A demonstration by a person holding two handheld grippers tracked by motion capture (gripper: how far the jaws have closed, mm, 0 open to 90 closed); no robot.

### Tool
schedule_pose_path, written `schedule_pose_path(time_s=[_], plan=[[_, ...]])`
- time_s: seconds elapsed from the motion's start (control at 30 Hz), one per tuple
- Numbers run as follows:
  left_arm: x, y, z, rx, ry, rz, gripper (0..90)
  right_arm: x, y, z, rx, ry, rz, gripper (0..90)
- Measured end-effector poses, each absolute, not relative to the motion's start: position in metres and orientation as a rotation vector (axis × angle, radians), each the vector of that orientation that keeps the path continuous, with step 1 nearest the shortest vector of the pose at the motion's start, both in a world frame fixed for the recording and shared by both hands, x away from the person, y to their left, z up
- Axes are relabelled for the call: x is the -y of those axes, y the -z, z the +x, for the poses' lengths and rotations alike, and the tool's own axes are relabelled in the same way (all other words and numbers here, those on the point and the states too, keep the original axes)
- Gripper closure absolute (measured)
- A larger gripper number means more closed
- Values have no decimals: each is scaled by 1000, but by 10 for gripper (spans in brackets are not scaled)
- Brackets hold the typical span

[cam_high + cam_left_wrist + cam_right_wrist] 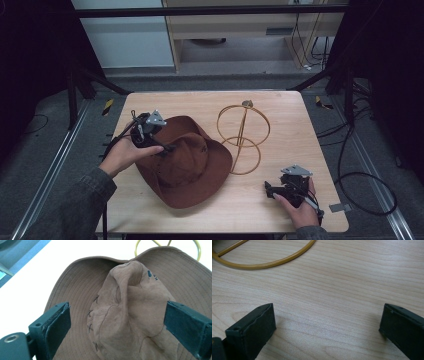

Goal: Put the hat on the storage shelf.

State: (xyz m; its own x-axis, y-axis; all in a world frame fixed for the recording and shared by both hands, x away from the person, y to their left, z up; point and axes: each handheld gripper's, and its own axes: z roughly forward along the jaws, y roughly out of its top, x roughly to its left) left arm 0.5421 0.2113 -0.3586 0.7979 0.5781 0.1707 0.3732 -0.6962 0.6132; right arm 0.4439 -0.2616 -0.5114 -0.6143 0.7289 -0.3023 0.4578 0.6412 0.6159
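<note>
A brown wide-brimmed hat (187, 162) lies on the wooden table (280, 205), left of centre. Its soft crown (127, 312) is crumpled and sits between the wide-apart jaws of my left gripper (116, 325), which is open and hovers over the hat's left side (162, 145). A gold wire hat stand (243, 137) of two hoops stands right of the hat, its base ring (262, 262) close to the brim. My right gripper (272, 191) rests low at the table's front right, open, with bare wood between its jaws (327, 332).
A small grey tag (340, 207) lies at the table's front right corner. Black frame posts (345, 75) and cables (360, 185) surround the table. A light wooden cabinet (240, 25) stands behind it.
</note>
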Motion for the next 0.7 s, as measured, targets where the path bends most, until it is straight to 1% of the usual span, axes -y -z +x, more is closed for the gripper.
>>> schedule_pose_path(time_s=[0.37, 0.7], plan=[[-204, 366, 553, -716, -461, 2453, 68, 262, 511, 444, -2323, -667, 924, 4], [-187, 381, 561, -716, -435, 2493, 71, 262, 511, 444, -2325, -668, 924, 5]])
